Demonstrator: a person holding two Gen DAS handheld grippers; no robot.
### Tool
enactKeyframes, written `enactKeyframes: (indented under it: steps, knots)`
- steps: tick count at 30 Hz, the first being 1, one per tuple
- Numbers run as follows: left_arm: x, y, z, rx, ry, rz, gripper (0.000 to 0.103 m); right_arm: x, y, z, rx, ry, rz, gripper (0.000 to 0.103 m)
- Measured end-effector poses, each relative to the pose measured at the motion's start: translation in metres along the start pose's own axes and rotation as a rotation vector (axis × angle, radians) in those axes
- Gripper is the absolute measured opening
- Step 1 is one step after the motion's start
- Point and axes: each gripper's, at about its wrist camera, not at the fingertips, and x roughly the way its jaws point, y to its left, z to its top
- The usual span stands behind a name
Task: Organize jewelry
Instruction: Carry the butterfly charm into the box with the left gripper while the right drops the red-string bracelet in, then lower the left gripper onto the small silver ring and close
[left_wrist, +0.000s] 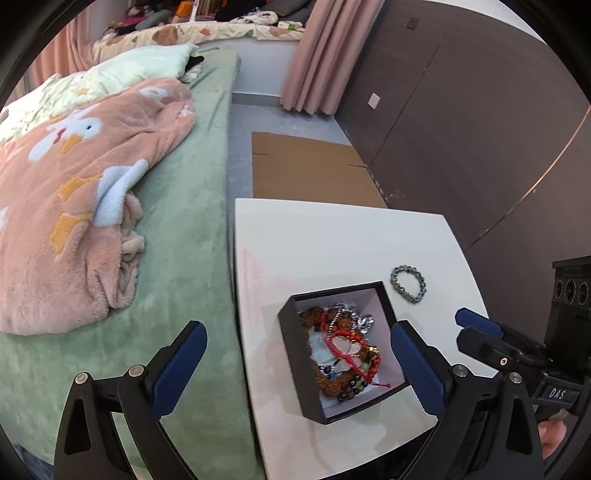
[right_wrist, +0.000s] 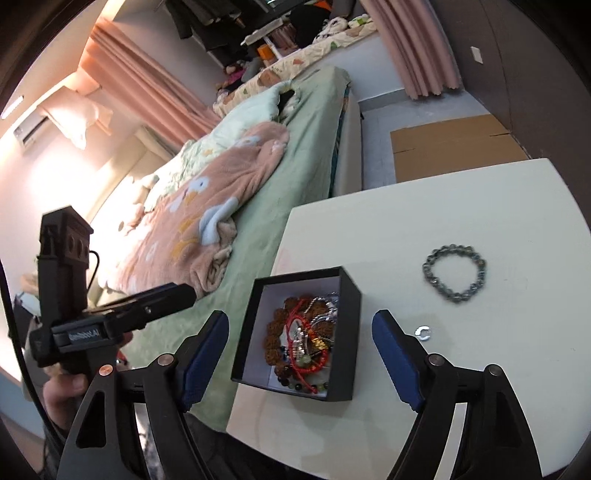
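Black box (right_wrist: 295, 332) on white table (right_wrist: 480, 206), already piled with jewelry. 1 bead bracelet (right_wrist: 454, 272) loose beside box, likely next. Both grippers, left (left_wrist: 295, 362) and right (right_wrist: 299, 354), wide, empty, hovering over box.

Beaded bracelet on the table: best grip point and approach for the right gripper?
Come straight down on the beaded bracelet with the right gripper, one jaw inside the ring and one outside, pinching the near arc. It lies flat on the white table, so there is no side edge to catch, and nothing touches it.
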Motion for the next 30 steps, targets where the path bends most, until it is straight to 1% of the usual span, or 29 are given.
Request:
enactKeyframes:
  steps: [8, 12, 15, 20, 23, 25, 26, 27, 29, 30]
  knots:
    - [0.004, -0.025, 0.002, 0.032, 0.003, -0.028, 0.100, -0.027, -0.033, 0.001, 0.066, -0.026, -0.046, 0.081]
    - [0.009, -0.044, 0.004, 0.058, 0.015, -0.045, 0.100, -0.039, -0.046, 0.003, 0.095, -0.040, -0.070, 0.081]
    - [0.012, -0.059, 0.004, 0.084, 0.013, -0.035, 0.100, -0.049, -0.057, 0.001, 0.128, -0.041, -0.090, 0.081]
    - [0.023, -0.094, 0.003, 0.170, 0.041, -0.031, 0.100, -0.061, -0.082, -0.002, 0.189, -0.029, -0.154, 0.081]
    - [0.031, -0.108, 0.003, 0.186, 0.060, -0.052, 0.100, -0.066, -0.097, -0.004, 0.222, -0.012, -0.160, 0.081]
    - [0.037, -0.117, 0.002, 0.195, 0.074, -0.059, 0.100, -0.071, -0.106, -0.006, 0.244, -0.015, -0.156, 0.081]
    - [0.040, -0.121, 0.002, 0.200, 0.083, -0.063, 0.100, -0.074, -0.109, -0.007, 0.252, -0.018, -0.162, 0.082]
    - [0.044, -0.125, 0.002, 0.204, 0.094, -0.067, 0.100, -0.076, -0.113, -0.008, 0.259, -0.019, -0.168, 0.089]
    - [0.050, -0.133, 0.001, 0.210, 0.113, -0.072, 0.099, -0.080, -0.119, -0.009, 0.276, -0.021, -0.175, 0.099]
    - [0.054, -0.137, 0.001, 0.213, 0.124, -0.073, 0.096, -0.082, -0.122, -0.010, 0.288, -0.024, -0.179, 0.099]
